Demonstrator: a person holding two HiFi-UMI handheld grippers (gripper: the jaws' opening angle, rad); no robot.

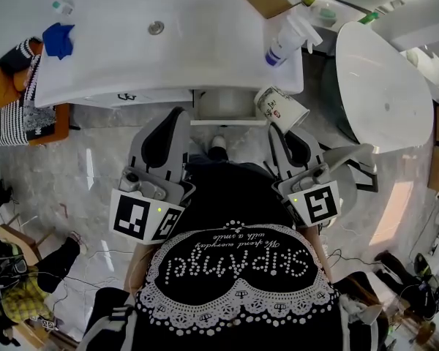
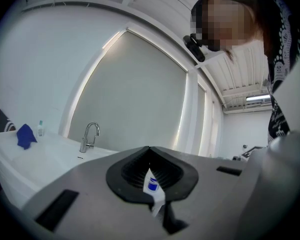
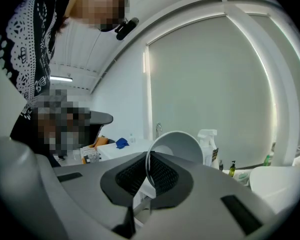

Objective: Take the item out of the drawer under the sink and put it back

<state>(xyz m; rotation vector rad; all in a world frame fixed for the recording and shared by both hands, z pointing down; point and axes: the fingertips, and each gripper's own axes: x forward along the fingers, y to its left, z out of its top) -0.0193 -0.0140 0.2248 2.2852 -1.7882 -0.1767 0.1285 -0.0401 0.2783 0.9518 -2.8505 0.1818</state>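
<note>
Bathroom sink ahead, I am pinching the paper cup by its rim in my right claw, off the front edge and out of the drawer, left claw pressed together empty; putting it back remains.

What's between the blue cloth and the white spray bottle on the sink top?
The white sink basin with its round silver drain, shown in the head view.
</note>
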